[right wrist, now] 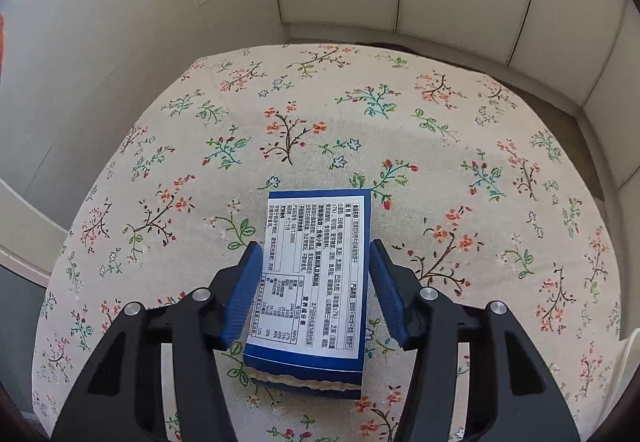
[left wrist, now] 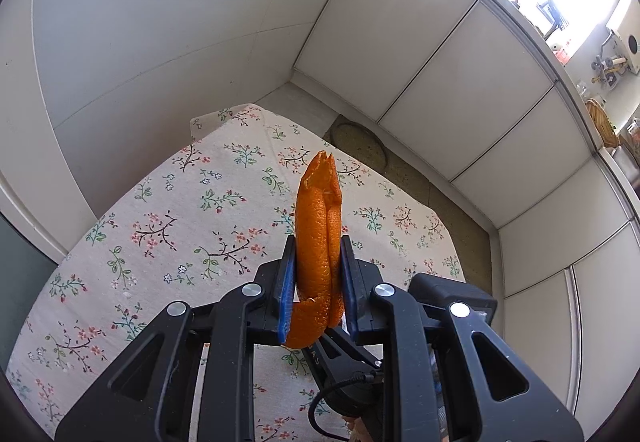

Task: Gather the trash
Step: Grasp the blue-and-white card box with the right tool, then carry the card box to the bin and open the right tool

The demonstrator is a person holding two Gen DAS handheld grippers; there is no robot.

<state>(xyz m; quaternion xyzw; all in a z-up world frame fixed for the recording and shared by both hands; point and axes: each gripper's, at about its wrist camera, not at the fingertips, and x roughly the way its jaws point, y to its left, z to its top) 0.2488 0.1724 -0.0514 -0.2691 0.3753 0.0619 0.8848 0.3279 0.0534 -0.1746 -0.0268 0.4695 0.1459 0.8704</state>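
Left tool: the left tool [left wrist: 318, 278] is clenched on an orange peel [left wrist: 319, 238], which stands up between its blue pads at lower centre of the left wrist view, lifted clear of the tabletop [left wrist: 168, 226].
Right tool: the right tool [right wrist: 316, 290] straddles a blue box [right wrist: 310, 282] lying flat, label up, at lower centre of the right wrist view. The left pad looks to be at the box's edge, while a thin gap shows on the right, so I judge the grip not yet firm.
Done so far: one piece of trash, the peel, is picked up.
Left to do: the box needs a firm grip and a lift, and both pieces need a bin.
Bin: none shows in either view.
Other trash: none visible on the flowered cloth [right wrist: 312, 113].
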